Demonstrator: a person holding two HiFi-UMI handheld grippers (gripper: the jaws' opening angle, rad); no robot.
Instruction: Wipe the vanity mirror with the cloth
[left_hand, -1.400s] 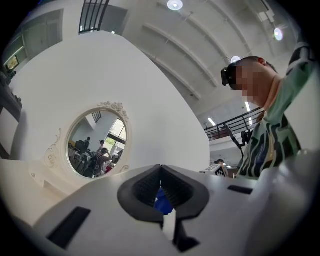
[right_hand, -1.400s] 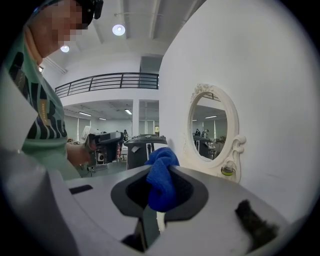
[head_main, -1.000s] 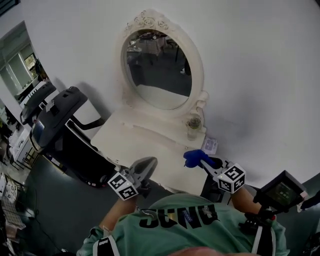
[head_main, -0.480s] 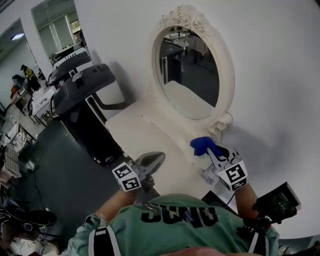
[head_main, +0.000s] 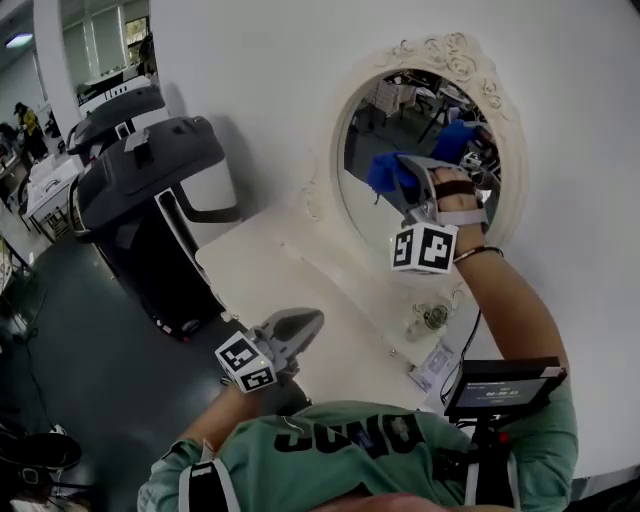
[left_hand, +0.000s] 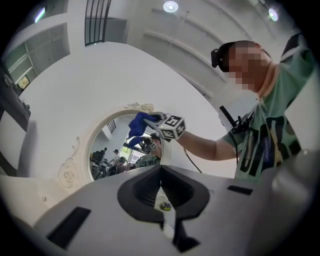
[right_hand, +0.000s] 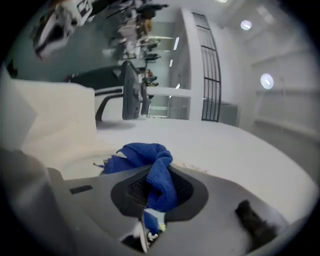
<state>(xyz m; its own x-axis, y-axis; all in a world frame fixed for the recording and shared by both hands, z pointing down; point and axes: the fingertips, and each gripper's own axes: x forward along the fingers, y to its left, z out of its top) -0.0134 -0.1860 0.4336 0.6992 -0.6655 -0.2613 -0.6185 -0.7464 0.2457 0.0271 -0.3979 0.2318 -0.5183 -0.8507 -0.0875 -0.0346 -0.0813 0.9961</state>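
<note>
Blue cloth (head_main: 389, 172) bunched, apparently touching oval white-framed mirror (head_main: 366, 208).

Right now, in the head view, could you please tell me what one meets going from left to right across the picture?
dark grey machine → left gripper → blue cloth → glass jar → small screen
</note>
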